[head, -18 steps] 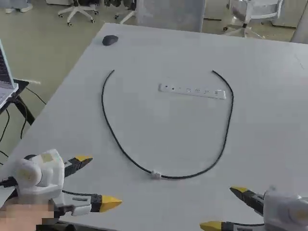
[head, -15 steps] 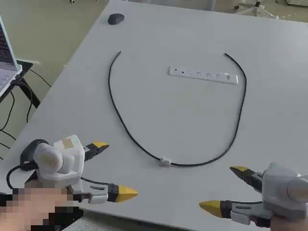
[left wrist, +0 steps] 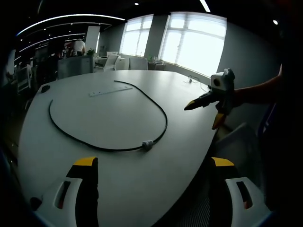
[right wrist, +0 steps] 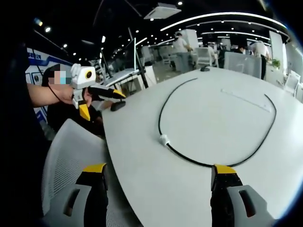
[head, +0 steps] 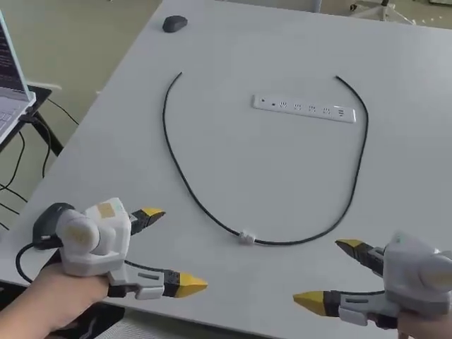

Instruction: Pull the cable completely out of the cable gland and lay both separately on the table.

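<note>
**Thin black cable [head: 191, 194] seated in the small white cable gland [head: 246, 238]**

The cable lies in a wide U on the white desk [head: 268, 162]. The gland sits at the bottom of the U, on the stretch closest to the person. At the gland the cable's long axis runs crosswise. The left gripper [head: 180, 248] is near-left of the gland and the right gripper [head: 321, 272] near-right. Both are apart from it, jaws spread wide and holding nothing. Neither gripper is clearly nearer, so each can probably approach from its own side.
</note>
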Available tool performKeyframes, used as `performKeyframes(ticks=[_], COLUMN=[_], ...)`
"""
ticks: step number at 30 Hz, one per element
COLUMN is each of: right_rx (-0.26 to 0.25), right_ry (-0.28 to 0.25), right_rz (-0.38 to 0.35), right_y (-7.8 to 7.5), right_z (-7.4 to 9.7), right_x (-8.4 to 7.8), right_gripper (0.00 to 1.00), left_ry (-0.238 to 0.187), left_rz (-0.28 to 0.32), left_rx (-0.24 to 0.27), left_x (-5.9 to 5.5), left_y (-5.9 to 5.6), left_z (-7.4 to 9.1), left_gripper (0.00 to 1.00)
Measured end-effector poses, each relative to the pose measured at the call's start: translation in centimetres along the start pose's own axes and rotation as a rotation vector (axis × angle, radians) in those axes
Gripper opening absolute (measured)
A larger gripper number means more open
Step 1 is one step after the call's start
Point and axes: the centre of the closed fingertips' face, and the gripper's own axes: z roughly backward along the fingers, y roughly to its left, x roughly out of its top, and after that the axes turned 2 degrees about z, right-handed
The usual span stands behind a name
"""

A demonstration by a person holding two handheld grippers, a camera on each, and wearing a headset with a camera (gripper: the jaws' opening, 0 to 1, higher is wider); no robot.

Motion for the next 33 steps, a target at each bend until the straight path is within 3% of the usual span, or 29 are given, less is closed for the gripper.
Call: performKeyframes(ticks=[16, 22, 33], right_rx=[0.032, 0.049, 0.073], right_ry=[0.060, 0.102, 0.168], right_rz=[0.066, 0.100, 0.170], right_y=[-0.7, -0.7, -1.0], right_z=[-2.6, -3.8, -6.4], right_x=[1.5, 1.6, 2.4], right_gripper=[0.85, 0.81, 0.75], left_ry=[0.003, -0.009, -0.010], left_rz=[0.014, 0.015, 0.025], left_rx=[0.000, -0.004, -0.010], left_x=[-0.5, -0.3, -1.1], left_y=[0.6, 0.5, 0.8], left_z=[-0.3, 0.0, 0.4], left_gripper=[0.97, 0.97, 0.97])
